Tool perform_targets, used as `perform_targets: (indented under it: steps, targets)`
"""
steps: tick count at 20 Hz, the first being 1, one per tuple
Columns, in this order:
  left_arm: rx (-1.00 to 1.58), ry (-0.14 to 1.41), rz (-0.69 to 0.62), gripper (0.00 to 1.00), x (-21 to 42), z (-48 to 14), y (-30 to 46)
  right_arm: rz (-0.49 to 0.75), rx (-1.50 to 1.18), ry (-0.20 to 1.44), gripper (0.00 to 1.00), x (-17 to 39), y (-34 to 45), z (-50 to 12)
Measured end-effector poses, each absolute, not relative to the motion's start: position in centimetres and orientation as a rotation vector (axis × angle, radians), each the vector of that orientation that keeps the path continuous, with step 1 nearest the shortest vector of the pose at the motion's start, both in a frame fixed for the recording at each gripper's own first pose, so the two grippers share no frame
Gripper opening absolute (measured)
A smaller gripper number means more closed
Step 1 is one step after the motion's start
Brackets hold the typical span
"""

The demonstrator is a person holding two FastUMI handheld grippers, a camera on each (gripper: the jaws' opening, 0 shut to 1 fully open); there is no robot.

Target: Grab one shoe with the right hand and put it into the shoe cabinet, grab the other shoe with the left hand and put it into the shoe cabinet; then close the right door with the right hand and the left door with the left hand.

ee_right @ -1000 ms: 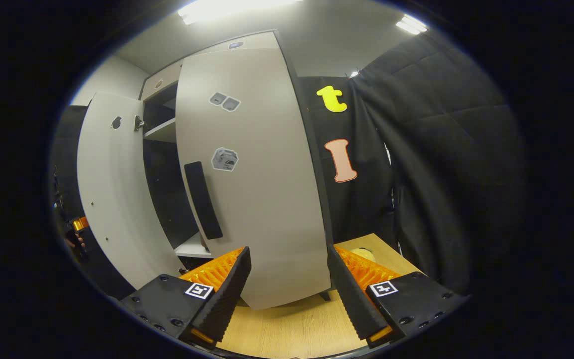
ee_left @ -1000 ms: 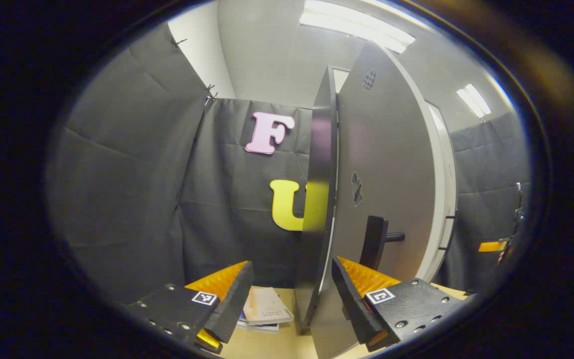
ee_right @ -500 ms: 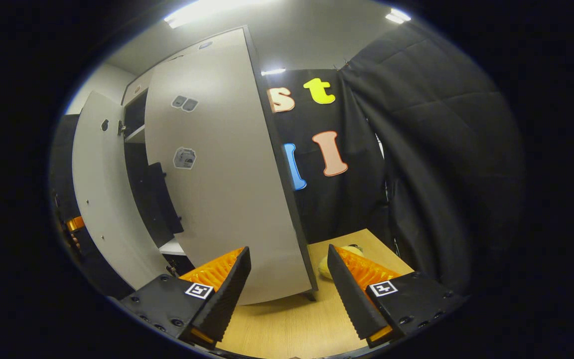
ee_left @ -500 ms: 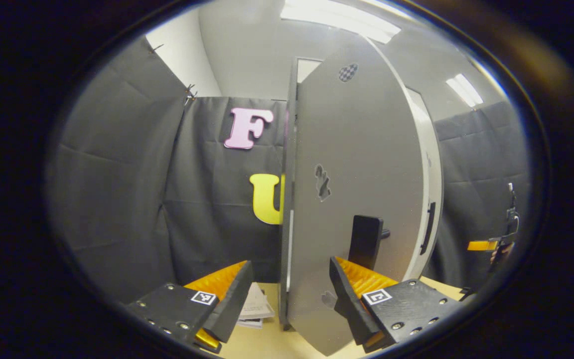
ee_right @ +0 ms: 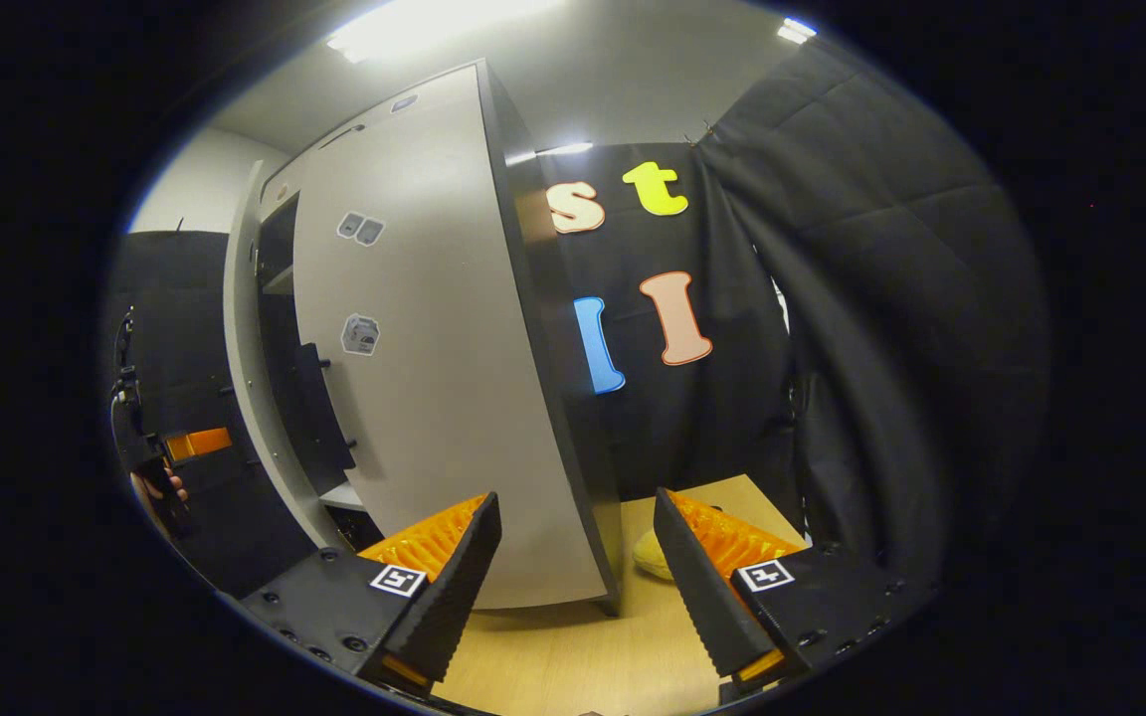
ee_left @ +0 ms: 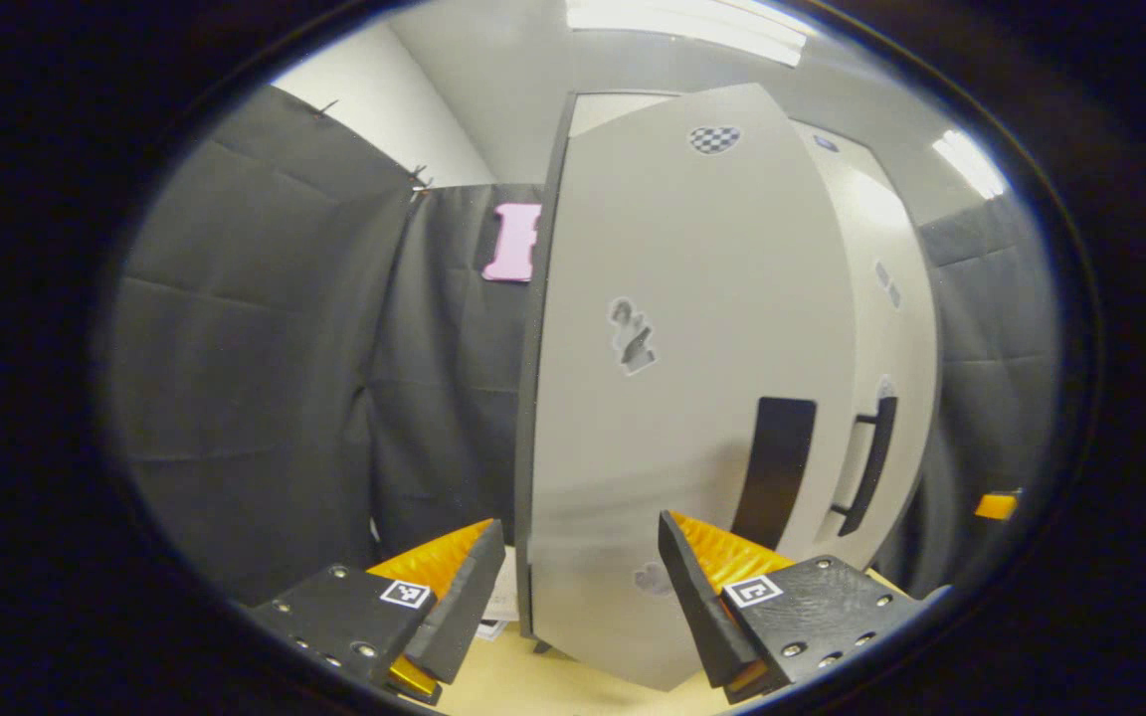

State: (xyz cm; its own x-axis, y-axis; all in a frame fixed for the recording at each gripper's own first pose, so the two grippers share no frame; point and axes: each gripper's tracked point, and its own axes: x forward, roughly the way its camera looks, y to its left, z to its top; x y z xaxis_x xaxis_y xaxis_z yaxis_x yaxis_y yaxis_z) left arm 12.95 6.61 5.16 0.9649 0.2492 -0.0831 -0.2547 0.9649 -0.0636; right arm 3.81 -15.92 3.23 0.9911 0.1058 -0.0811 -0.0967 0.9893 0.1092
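In the left gripper view, the left hand-held gripper sits lowest and nearest, its two fingers spread wide with nothing between them. Just past the fingertips stands the left door of the shoe cabinet, a pale grey panel with a dark edge; its lower part lies in line with the gap between the fingers, though whether a fingertip touches it cannot be told. A dark upright left door handle is fixed near the door's free edge, just above the right-hand finger. Beyond that, the right door shows at an angle with its own bar handle. A strip of light wooden counter runs under the cabinet, and some papers lie on it beside the left-hand finger.

In the right gripper view, the right hand-held gripper is likewise open and empty (fingers well apart). The right door rises just ahead of it, and its bottom corner hangs over the counter between the fingers. A dark gap separates it from the left door, seen edge-on farther back, so the cabinet is not fully shut. A small yellowish object lies on the counter beyond the door's edge. Far off at the left, a hand holds the other gripper. The shoes cannot be seen from these angles.
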Motion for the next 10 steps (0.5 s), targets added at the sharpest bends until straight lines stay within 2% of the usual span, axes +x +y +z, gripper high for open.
perform_targets:
  steps: [2, 3, 4, 5, 7, 8, 9, 10]
  targets:
    - [-0.198, 0.073, 0.274, 0.95, 12.5, 3.6, 5.8, 0.054, 0.053, 0.112, 0.98, 3.5, -18.1, 2.2]
    - [-0.25, 0.071, 0.286, 0.9, 12.1, 3.0, 5.2, 0.049, 0.045, 0.117, 0.98, 3.5, -18.6, 2.0]
    - [-0.283, 0.067, 0.314, 0.95, 10.9, 2.7, 5.1, 0.055, 0.05, 0.119, 0.98, 3.5, -18.8, 1.8]
    - [-0.302, 0.064, 0.343, 0.94, 9.6, 2.5, 5.2, 0.069, 0.061, 0.127, 0.98, 3.4, -18.9, 1.4]
    - [-0.324, 0.058, 0.395, 0.87, 7.1, 2.3, 5.3, 0.099, 0.078, 0.163, 0.98, 3.3, -19.1, 0.2]
    - [-0.323, 0.054, 0.416, 0.94, 5.9, 2.2, 5.0, 0.111, 0.093, 0.175, 0.98, 3.1, -19.3, -0.3]
    - [-0.312, 0.057, 0.434, 0.92, 4.7, 2.1, 4.7, 0.123, 0.116, 0.172, 0.98, 3.0, -19.2, -0.1]
    - [-0.291, 0.068, 0.448, 0.94, 3.7, 1.9, 4.4, 0.136, 0.133, 0.164, 0.98, 3.1, -19.0, 0.0]
